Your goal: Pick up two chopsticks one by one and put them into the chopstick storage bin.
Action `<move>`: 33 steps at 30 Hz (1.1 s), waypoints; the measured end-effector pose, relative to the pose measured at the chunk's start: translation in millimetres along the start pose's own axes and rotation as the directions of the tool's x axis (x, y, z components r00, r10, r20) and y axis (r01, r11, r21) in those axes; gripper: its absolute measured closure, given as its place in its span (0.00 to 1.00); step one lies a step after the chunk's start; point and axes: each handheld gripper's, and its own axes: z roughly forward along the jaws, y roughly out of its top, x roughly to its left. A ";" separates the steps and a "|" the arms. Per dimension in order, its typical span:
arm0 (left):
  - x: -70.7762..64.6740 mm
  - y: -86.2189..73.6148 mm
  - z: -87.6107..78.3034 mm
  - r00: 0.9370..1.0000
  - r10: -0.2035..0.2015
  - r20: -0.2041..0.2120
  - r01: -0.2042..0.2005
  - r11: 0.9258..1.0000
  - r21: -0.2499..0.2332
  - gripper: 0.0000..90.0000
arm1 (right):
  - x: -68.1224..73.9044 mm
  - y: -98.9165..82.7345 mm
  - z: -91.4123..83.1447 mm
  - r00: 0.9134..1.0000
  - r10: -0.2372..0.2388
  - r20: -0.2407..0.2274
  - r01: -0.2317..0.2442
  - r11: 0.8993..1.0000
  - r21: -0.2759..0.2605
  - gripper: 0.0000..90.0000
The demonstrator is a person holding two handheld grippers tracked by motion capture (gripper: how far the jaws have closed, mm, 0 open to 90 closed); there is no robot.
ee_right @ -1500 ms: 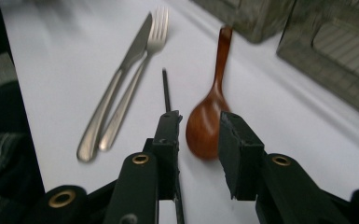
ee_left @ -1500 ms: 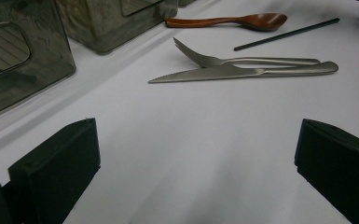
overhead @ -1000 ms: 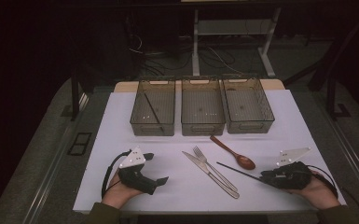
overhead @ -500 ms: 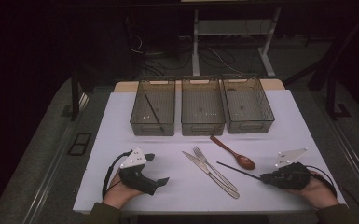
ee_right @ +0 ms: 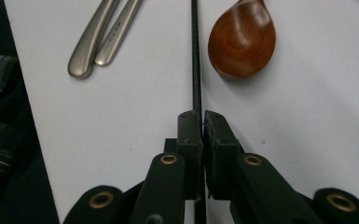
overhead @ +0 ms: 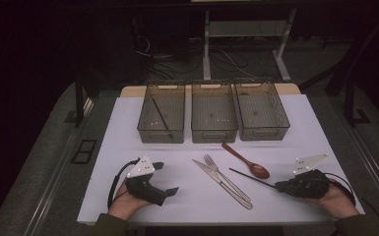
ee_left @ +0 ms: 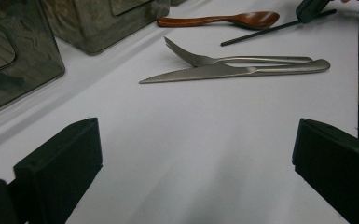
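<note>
A black chopstick (overhead: 251,178) lies on the white table, its near end between the jaws of my right gripper (overhead: 279,187). In the right gripper view the jaws have just been closing and the right gripper (ee_right: 202,116) now pinches the chopstick (ee_right: 196,56). Beside the chopstick lies a wooden spoon (overhead: 246,161) (ee_right: 242,39). A metal fork (overhead: 221,176) and knife (overhead: 216,179) lie at the table's middle. My left gripper (overhead: 166,178) rests at the front left, open with nothing between the jaws (ee_left: 198,135); it faces the knife (ee_left: 224,71) and fork (ee_left: 214,59).
Three clear trays stand in a row at the back: left (overhead: 160,136), middle (overhead: 214,135), right (overhead: 263,132). The left one holds another black chopstick (overhead: 161,117). The table's front edge runs just below both hands.
The right gripper's jaws have drawn together on the chopstick's near end. Both hands have stayed where they were.
</note>
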 end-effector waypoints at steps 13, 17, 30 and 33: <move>0.4 -0.3 0.2 1.000 -0.014 -0.008 0.014 1.000 -0.002 0.00 | -1.0 11.2 -14.0 1.000 0.022 -0.004 -0.023 0.995 -0.097 0.94; 0.7 0.0 -0.7 1.000 -0.022 -0.010 0.022 1.000 -0.013 0.00 | -1.4 16.9 -17.1 0.999 0.035 0.000 -0.035 0.992 -0.118 0.94; 0.3 0.5 -0.7 0.999 -0.032 -0.010 0.032 0.999 -0.025 0.00 | -5.5 43.4 -18.4 0.998 0.059 0.018 -0.056 0.986 -0.157 0.94; -0.2 0.4 -0.2 1.000 -0.025 -0.009 0.025 1.000 -0.018 0.00 | -6.4 50.5 -17.6 0.997 0.069 0.024 -0.064 0.983 -0.169 0.94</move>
